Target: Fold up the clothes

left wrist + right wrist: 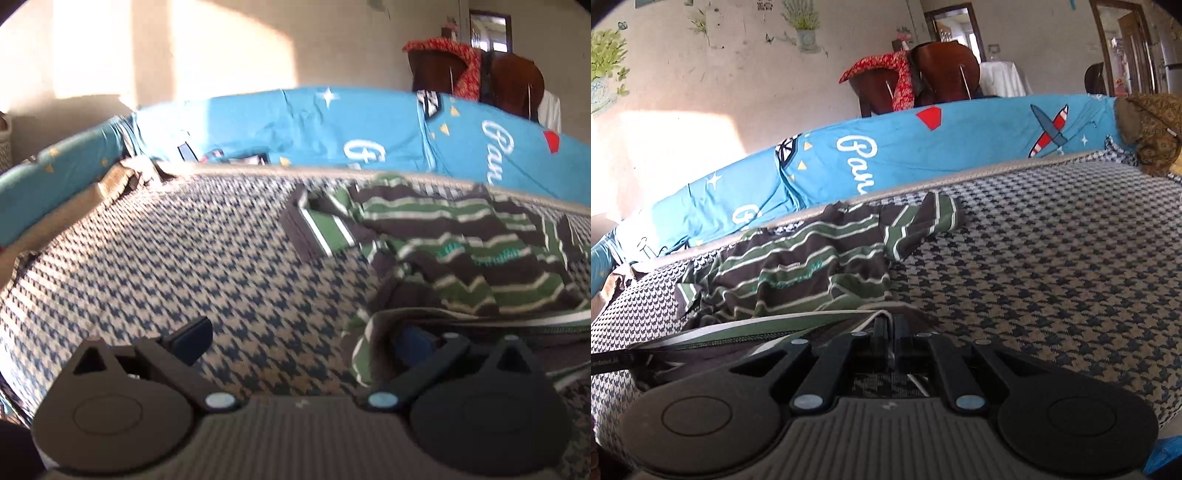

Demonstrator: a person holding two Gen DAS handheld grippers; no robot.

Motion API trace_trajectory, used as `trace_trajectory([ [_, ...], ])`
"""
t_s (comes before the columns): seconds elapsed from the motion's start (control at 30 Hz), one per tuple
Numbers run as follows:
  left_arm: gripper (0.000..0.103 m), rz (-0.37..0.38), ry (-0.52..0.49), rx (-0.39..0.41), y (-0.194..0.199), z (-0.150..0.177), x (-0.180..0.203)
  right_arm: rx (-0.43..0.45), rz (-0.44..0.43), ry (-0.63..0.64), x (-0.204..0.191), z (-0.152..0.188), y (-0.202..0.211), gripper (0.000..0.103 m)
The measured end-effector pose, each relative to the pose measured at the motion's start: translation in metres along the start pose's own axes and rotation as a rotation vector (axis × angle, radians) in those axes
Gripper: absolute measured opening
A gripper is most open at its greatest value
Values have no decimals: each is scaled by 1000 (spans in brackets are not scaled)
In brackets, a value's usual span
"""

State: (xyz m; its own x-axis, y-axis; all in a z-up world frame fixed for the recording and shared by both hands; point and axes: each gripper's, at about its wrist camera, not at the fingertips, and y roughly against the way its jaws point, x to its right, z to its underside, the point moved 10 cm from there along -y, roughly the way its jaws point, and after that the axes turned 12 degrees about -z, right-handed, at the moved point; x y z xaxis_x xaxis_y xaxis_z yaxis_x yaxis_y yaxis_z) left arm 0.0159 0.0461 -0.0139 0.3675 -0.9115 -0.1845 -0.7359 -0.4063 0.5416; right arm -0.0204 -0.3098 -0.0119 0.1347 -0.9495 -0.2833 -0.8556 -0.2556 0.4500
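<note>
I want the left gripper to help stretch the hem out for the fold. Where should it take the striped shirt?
Grip the striped shirt at its near hem edge, coming in low from the near side. The right gripper has that hem pinched, pulling it into a taut raised band; the left gripper is open beside it.
</note>
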Motion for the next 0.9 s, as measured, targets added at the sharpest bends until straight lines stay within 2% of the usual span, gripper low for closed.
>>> trace_trajectory([
  [0.1,103,-30,39,34,9,-15,-15,31,9,21,-3,-5,4,4],
  [0.3,103,-12,71,-11,7,-15,-26,-6,0,22,-3,-1,2,4],
  [0.4,103,-4,71,-41,3,-7,-25,-50,39,43,-1,8,-4,4],
  [0.6,103,11,84,-75,-1,-5,-28,-81,60,4,8,15,-7,4],
  [0.77,103,29,90,-134,-9,3,-27,-111,67,-17,13,19,-9,5],
  [0.8,103,31,91,-140,-10,4,-27,-130,62,-20,12,22,-11,6],
  [0.83,103,32,92,-142,-11,5,-28,-138,59,-23,12,23,-11,14],
  [0.87,103,33,93,-145,-12,6,-28,-143,55,-25,11,24,-10,27],
  [0.9,103,32,93,-145,-12,6,-29,-138,52,-21,9,24,-8,35],
])
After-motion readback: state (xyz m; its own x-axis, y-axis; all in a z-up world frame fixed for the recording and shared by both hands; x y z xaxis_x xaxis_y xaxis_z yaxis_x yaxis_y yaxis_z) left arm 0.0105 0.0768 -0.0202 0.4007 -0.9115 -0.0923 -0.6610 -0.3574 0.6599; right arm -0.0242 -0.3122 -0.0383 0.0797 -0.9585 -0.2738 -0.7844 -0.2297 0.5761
